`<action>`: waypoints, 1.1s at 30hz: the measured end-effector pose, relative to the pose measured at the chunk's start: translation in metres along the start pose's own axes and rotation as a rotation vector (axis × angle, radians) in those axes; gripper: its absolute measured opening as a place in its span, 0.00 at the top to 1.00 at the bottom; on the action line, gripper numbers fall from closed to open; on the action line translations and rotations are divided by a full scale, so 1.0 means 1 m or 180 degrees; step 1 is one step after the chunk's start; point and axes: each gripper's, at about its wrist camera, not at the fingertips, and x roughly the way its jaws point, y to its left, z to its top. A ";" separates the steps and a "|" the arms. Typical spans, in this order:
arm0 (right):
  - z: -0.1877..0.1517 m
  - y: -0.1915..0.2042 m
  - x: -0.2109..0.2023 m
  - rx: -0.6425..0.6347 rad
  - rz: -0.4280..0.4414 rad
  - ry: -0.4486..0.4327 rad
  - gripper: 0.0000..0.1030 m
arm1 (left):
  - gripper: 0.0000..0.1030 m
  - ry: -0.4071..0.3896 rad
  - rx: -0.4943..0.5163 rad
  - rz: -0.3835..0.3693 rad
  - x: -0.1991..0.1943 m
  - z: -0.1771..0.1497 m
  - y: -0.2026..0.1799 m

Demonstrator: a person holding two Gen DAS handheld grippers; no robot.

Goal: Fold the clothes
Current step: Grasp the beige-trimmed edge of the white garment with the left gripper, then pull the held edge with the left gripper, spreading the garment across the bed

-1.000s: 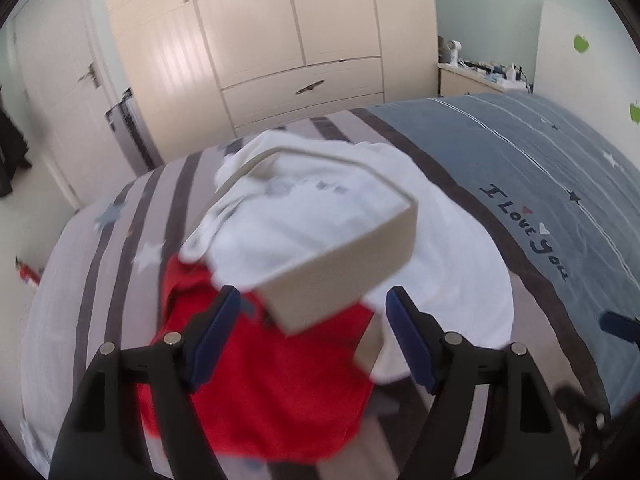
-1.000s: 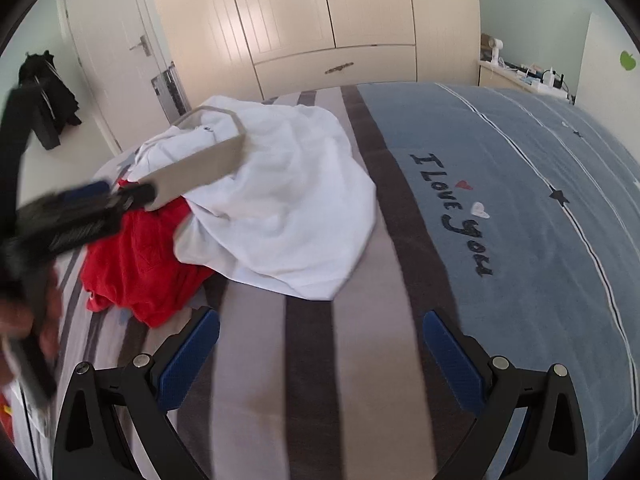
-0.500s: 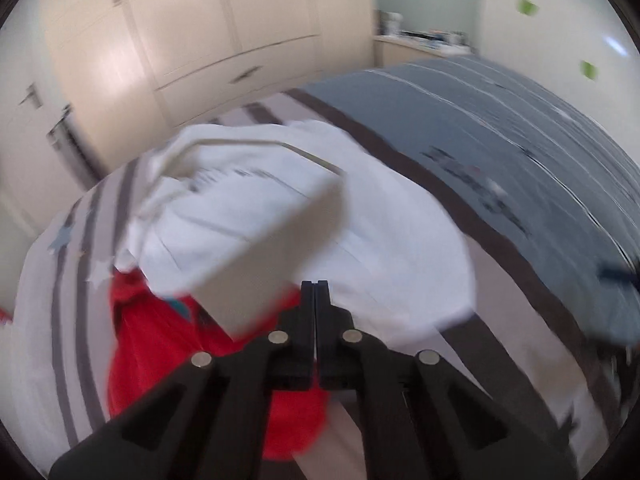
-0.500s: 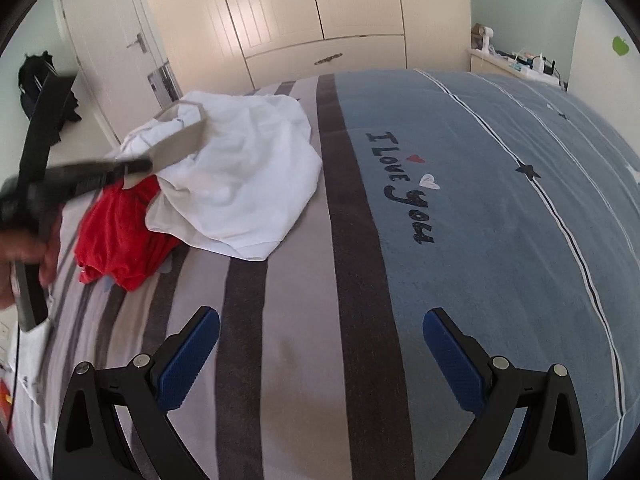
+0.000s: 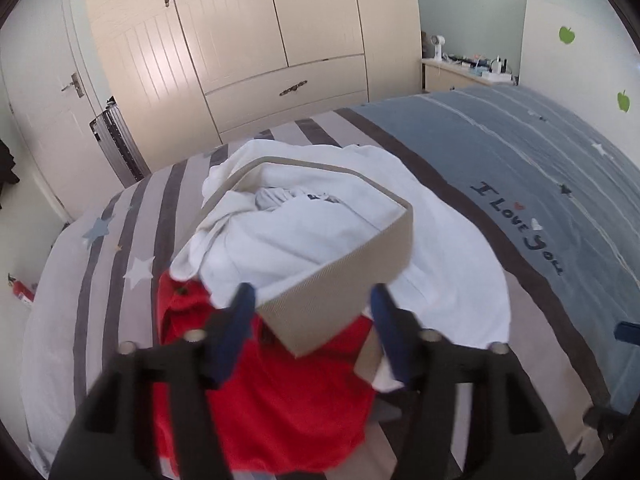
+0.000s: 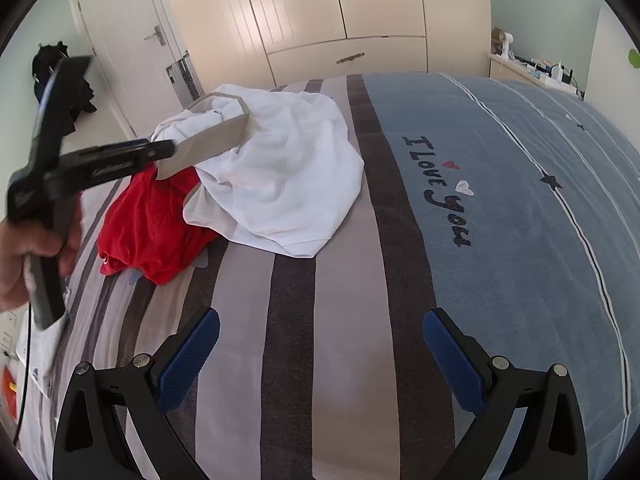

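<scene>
A beige fabric basket [image 5: 340, 292] lies tilted on the striped bed, with white clothes inside. A white garment [image 5: 440, 280] spills around it, and a red garment [image 5: 288, 400] lies under its near side. My left gripper [image 5: 312, 300] has its jaws opening, and the basket's near corner sits between the blue pads without being gripped. The right wrist view shows the left gripper [image 6: 168, 147] side-on at the basket [image 6: 212, 144], above the red garment [image 6: 156, 220] and beside the white garment [image 6: 288, 176]. My right gripper [image 6: 320, 336] is open over bare bedcover, holding nothing.
The bed [image 6: 500, 240] has grey and brown stripes on the left and blue with "I Love You" on the right. Behind it stand a cream wardrobe [image 5: 280, 40], a door [image 6: 120, 40], a suitcase [image 5: 116, 144] and a cluttered nightstand [image 5: 460, 72]. A person's hand [image 6: 24, 256] holds the left gripper.
The left gripper was open around the basket corner, snapped shut on nothing half a second ago, and now stands open around the corner again. The right gripper drew back from the pile, still open.
</scene>
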 end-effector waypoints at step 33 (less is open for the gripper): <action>-0.076 0.034 -0.084 -0.0060 0.0890 0.0231 0.02 | 0.97 0.0657 -0.0683 -0.1635 -0.265 -0.287 -0.076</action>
